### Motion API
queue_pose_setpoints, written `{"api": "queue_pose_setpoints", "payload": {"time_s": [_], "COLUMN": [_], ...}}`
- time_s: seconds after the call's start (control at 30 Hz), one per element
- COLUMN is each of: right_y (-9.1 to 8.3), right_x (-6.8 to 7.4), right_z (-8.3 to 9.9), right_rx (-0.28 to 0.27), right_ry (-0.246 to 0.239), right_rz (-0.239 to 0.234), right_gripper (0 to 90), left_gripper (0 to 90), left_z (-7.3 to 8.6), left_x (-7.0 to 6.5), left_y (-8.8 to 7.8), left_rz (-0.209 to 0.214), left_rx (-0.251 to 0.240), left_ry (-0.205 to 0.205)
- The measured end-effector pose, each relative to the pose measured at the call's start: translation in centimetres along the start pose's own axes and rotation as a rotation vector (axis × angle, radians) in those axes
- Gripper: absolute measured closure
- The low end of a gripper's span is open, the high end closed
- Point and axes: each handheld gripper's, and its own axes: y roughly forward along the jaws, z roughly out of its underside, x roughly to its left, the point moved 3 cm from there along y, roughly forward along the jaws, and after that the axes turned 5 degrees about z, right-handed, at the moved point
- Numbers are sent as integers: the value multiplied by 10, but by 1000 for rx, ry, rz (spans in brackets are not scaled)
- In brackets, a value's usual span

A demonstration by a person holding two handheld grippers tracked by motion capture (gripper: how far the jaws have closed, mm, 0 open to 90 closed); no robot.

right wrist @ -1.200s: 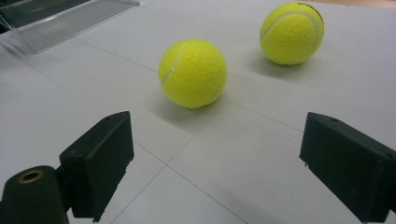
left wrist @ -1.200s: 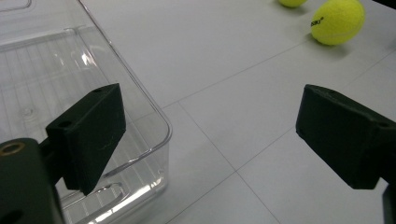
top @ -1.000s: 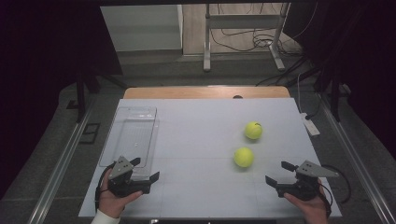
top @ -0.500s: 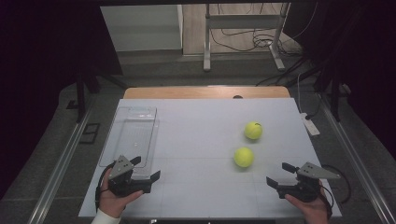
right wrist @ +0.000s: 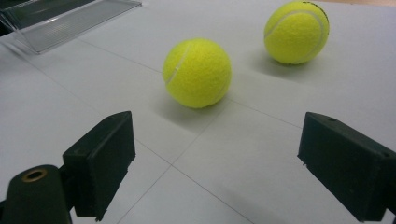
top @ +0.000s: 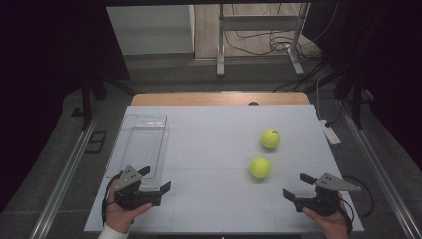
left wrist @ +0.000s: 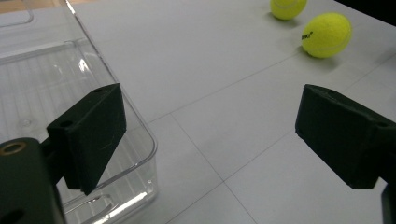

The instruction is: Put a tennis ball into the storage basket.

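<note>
White tabletop (top: 209, 149) runs out ahead of both tools. Jaws of the right gripper (right wrist: 219, 163) stand wide and empty; the nearer tennis ball (right wrist: 197, 72) lies just ahead between them, the farther ball (right wrist: 296, 31) beyond. Centre it before closing gently. Beside the left gripper (left wrist: 210, 135), equally wide, sits a clear tray (left wrist: 28, 93).

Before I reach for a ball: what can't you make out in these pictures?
- Far yellow tennis ball, left gripper view: top cut by the frame edge.
- Near yellow tennis ball: black print too small to read.
- Clear plastic bin, right gripper view: cut off at the top left corner.
</note>
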Motion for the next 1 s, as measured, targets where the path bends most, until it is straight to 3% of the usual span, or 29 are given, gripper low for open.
{"api": "queue_pose_setpoints", "payload": {"time_s": [0.23,0.5,0.7,1.0], "right_y": [6,11,15,17], "right_x": [0,-1,-2,-1], "right_z": [-1,-2,-2,0], "right_rx": [6,6,12,16], "right_ry": [-2,-6,-7,-15], "right_rz": [-15,-26,-19,-13], "right_gripper": [112,113,116,117], "left_gripper": [99,99,102,100], "left_z": [-3,-10,-15,-27], "left_x": [2,-1,-1,-12], "left_y": [-3,-2,9,26], "left_rz": [-15,-4,4,40], "left_rx": [5,12,36,64], "left_ry": [5,7,15,58]}}
